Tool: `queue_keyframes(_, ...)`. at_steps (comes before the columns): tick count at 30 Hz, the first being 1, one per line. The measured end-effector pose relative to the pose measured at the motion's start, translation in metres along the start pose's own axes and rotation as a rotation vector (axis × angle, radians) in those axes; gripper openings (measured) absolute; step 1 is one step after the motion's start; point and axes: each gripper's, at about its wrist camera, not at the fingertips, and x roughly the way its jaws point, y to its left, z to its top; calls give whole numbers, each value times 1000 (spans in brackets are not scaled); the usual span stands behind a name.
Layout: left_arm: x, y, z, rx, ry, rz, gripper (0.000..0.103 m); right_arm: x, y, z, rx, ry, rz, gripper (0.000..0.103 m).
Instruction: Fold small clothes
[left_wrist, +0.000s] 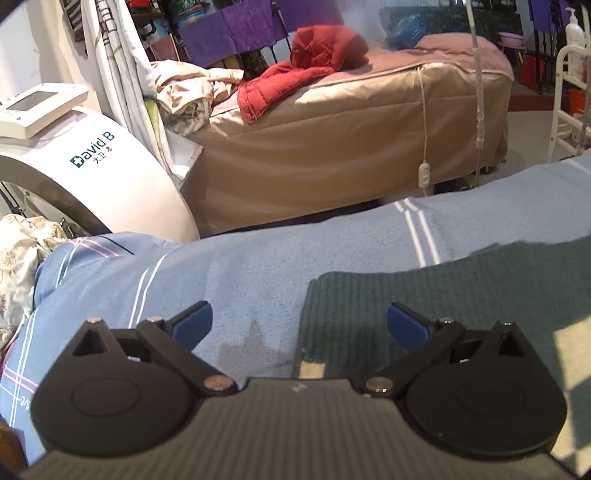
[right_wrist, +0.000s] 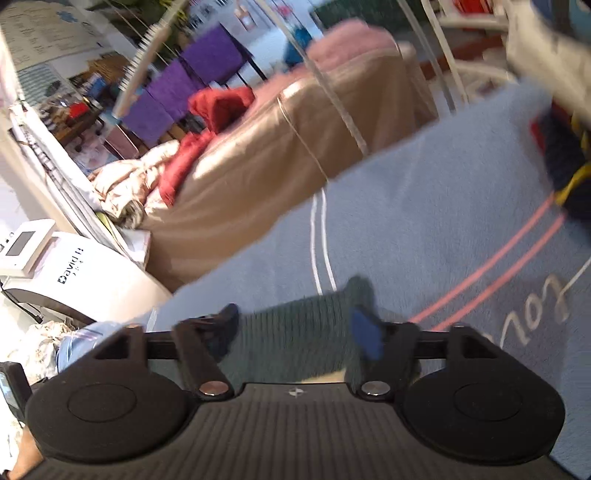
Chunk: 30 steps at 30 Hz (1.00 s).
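You are working over a blue blanket (left_wrist: 258, 266) spread on a bed, with a tan bed (left_wrist: 332, 147) and a red jacket (left_wrist: 295, 81) lying beyond it. In the left wrist view, your left gripper (left_wrist: 300, 325) is hanging with jaws wide apart and nothing between them, the green garment (left_wrist: 424, 314) lying flat beside the blanket's far edge, likely just laid down. In the blurred right wrist view, your right gripper (right_wrist: 295, 332) is likewise gaping over the garment (right_wrist: 291, 332), gripping nothing. No containers are showing.
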Motion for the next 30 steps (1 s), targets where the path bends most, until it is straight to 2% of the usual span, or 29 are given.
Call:
queue_keyframes(3,-35,-7,-4,-20,-9,-42,103,-21,9,2,-74,-10,-8,103)
queue_keyframes(6,-73,-22,-16,-30,-15,-141,103,-38,14,-3,-130,18,-17,103)
queue_keyframes(10,-113,-56,-47,-49,18,-266,103,-59,8,-17,-152,50,-22,103)
queue_keyframes(15,-148,-124,-97,14,63,-363,103,-80,-9,-36,-116,76,-48,103)
queue_keyframes(18,-173,-168,-126,82,32,-434,103,-87,-26,-44,-51,93,-24,103)
queue_keyframes(20,-191,-205,-144,187,-6,-482,103,-89,-36,-48,-9,103,-7,103)
queue_keyframes(22,-202,-235,-155,289,-52,-494,103,-85,-44,-50,26,120,7,103)
queue_keyframes(24,-210,-255,-159,345,-104,-486,102,-81,-48,-53,65,139,30,103)
queue_keyframes(28,-215,-274,-154,415,-206,-407,101,-79,-45,-54,83,133,61,103)
queue_keyframes(30,-210,-280,-149,462,-216,-388,97,-78,-42,-55,74,136,73,103)
